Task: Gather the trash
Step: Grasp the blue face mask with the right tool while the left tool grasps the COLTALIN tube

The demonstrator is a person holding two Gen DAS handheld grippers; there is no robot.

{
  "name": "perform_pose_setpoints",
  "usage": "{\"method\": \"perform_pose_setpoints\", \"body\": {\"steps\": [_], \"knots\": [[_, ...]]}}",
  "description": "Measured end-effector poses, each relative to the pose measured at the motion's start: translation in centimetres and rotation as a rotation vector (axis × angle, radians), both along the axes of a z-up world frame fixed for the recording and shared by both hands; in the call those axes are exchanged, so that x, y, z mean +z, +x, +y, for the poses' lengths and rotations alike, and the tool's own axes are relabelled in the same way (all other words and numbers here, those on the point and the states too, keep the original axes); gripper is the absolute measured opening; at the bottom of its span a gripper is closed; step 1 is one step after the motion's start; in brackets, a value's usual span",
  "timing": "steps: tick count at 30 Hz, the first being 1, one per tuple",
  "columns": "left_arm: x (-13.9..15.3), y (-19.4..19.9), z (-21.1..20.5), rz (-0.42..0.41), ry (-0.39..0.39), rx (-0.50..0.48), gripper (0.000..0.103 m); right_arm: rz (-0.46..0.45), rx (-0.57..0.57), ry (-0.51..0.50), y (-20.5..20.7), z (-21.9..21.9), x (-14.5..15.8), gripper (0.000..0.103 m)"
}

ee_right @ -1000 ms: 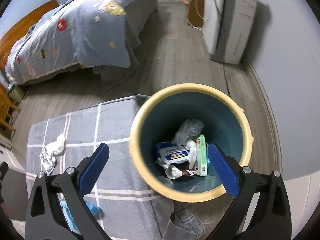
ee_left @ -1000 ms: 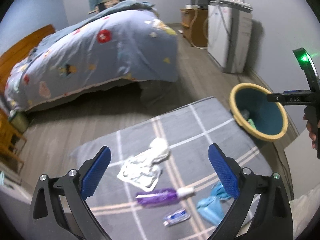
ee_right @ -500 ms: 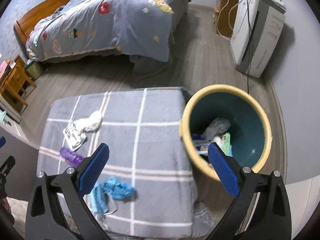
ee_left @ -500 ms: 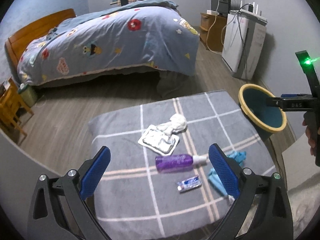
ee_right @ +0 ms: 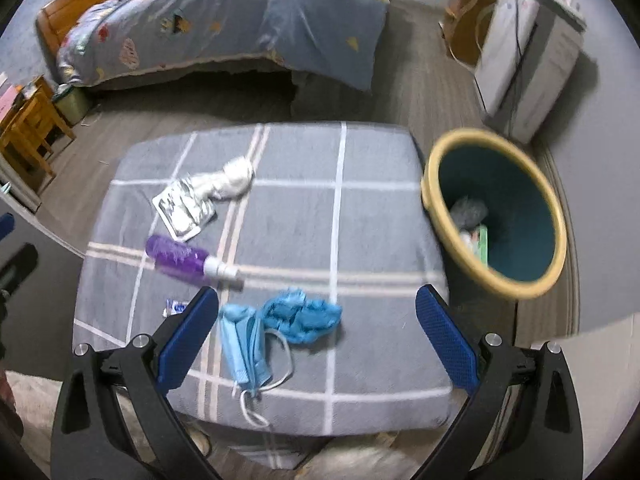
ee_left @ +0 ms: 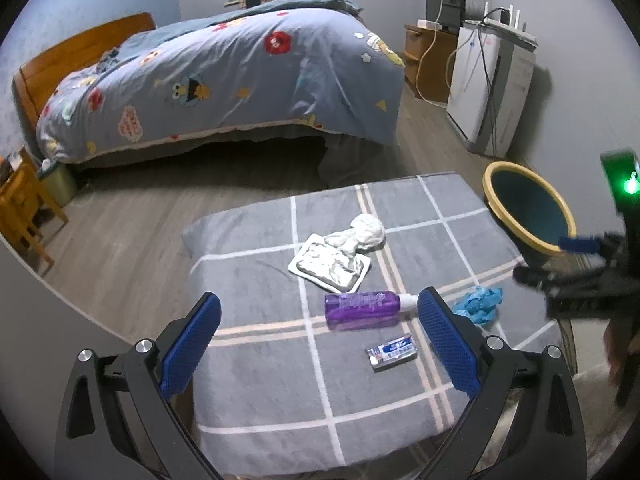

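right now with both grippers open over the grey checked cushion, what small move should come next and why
Probably lower the right gripper onto the crumpled blue glove. It lies between the open jaws, nearer than the purple bottle or foil pack, and the bin stands just to its right. The left gripper is open too.

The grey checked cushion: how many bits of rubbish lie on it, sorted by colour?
White or silver: 2, crumpled tissue and foil pack.
Purple: 1, bottle.
Blue: 3, crumpled glove, face mask, small wrapper.
Total: 6.
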State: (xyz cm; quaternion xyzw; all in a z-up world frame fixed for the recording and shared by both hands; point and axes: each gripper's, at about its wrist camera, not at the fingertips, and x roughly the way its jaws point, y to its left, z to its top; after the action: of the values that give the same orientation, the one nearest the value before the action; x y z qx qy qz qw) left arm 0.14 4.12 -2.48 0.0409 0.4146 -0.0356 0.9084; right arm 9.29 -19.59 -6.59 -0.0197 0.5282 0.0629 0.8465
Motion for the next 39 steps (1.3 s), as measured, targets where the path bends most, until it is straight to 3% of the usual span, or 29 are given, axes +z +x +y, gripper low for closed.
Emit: {"method": "perform_pose_setpoints", "body": {"steps": [11, 14, 20, 26, 28, 30, 39], "knots": [[-0.8, -0.3, 2.0, 0.020, -0.010, 0.022, 0.097, 0.135, -0.027, -0.010, -1.1, 3.7, -6.4, 0.097], [-1.1, -0.1, 2.7, 0.032, -0.019, 0.036, 0.097, 0.156, -0.008, -0.010, -1.2, 4.5, -7.2, 0.092], [-1.6, 0.4, 3.7, 0.058, -0.061, 0.072, 0.097, 0.205, 0.045, -0.023, -1.4, 6.0, -8.6, 0.071], [-1.9, 0.7, 3.6, 0.068, -0.069, 0.068, 0.097, 0.262, 0.097, -0.035, -1.5, 6.8, -9.9, 0.033], [-2.0, 0.8, 3.3, 0.070, -0.059, 0.062, 0.097, 0.265, 0.109, -0.032, -1.5, 6.8, -9.7, 0.022], [-2.1, 0.8, 3.1, 0.073, -0.052, 0.054, 0.097, 0.245, 0.112, -0.014, -1.4, 6.7, -8.7, 0.019], [-4.4, 1.4, 0.2, 0.113, 0.012, 0.016, 0.097, 0.105, 0.190, 0.040, 0.8, 4.3, 0.9, 0.019]]}}
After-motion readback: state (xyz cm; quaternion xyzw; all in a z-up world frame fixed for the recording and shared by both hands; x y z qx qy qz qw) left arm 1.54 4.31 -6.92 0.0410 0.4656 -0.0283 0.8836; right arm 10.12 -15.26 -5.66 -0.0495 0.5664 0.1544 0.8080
